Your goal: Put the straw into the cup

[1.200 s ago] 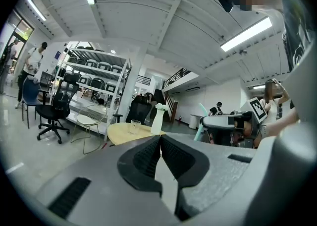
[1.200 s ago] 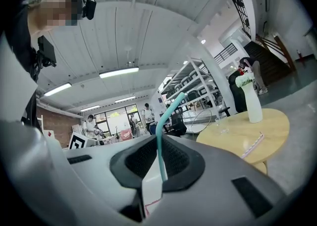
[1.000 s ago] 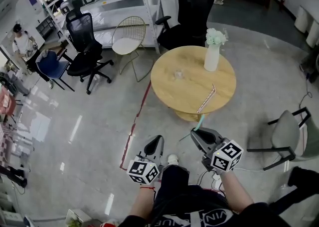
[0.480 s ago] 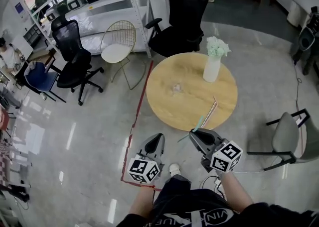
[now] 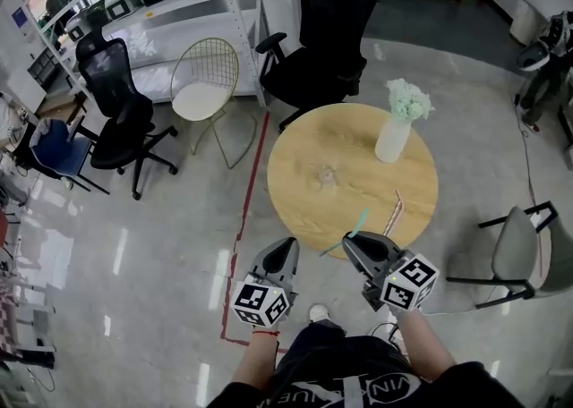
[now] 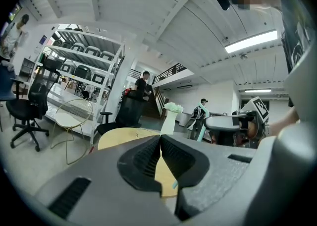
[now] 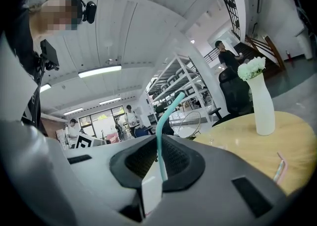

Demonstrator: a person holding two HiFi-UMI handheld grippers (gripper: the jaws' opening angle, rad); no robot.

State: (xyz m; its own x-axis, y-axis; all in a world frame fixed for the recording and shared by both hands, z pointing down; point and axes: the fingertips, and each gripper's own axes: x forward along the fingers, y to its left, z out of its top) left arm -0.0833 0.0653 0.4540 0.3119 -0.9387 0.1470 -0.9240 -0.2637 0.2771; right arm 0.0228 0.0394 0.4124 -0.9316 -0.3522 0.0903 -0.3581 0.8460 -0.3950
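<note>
A small clear cup [image 5: 328, 176] stands near the middle of the round wooden table [image 5: 304, 209]. My right gripper [image 5: 353, 242] hovers just off the table's near edge, shut on a teal bendy straw [image 5: 359, 221] that sticks out past its tips. In the right gripper view the teal straw [image 7: 161, 136] rises between the closed jaws. My left gripper [image 5: 286, 248] is beside it to the left, over the floor, shut and holding nothing. The left gripper view shows the left gripper [image 6: 160, 140] with jaws together and the table [image 6: 121, 137] beyond.
A white vase [image 5: 393, 139] with pale flowers stands at the table's far right. A pink-striped wrapped straw [image 5: 394, 214] lies at its near right. A grey chair [image 5: 515, 245] is to the right, with black office chairs [image 5: 327, 26] and a wire chair [image 5: 204, 84] behind.
The table has drawn nearer in the head view as the person moved toward it. Both grippers keep their places, and the teal straw stays held in the right one.
</note>
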